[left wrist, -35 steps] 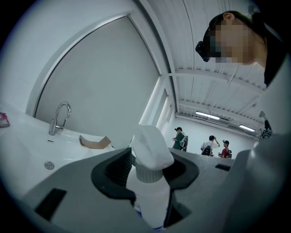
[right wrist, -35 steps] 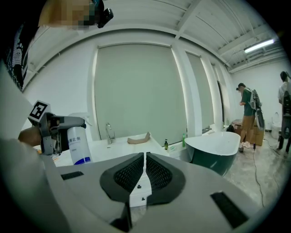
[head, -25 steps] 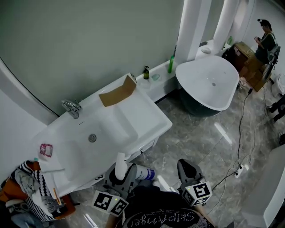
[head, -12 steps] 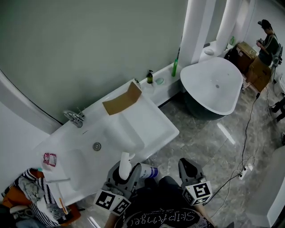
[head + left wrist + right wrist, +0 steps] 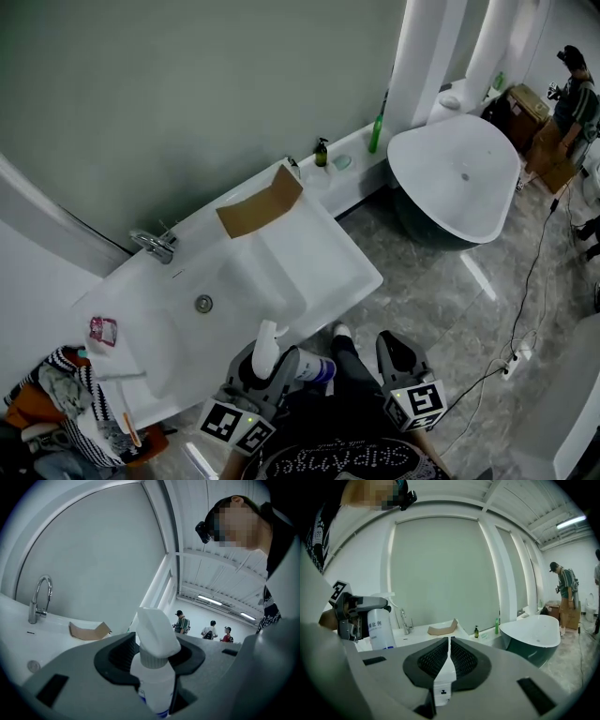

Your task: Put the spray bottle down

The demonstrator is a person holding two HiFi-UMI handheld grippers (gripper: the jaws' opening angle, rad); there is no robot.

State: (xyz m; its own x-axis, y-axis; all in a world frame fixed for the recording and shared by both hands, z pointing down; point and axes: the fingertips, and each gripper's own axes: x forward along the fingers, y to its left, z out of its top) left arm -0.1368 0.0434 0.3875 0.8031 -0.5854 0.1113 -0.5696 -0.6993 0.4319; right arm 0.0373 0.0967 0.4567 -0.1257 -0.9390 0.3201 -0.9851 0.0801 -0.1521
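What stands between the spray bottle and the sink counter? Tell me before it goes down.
Nothing visible does. The left gripper holds the spray bottle by the front edge of the counter, and the part nearest it is bare. The cardboard lies far back by the wall, the tap off to the left.

Grey left gripper [image 5: 266, 354], black-and-white marker cube [image 5: 234, 425]

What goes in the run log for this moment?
left tongs: shut on spray bottle | right tongs: shut, empty | spray bottle: held in the air near sink front edge | put-down: not yet done
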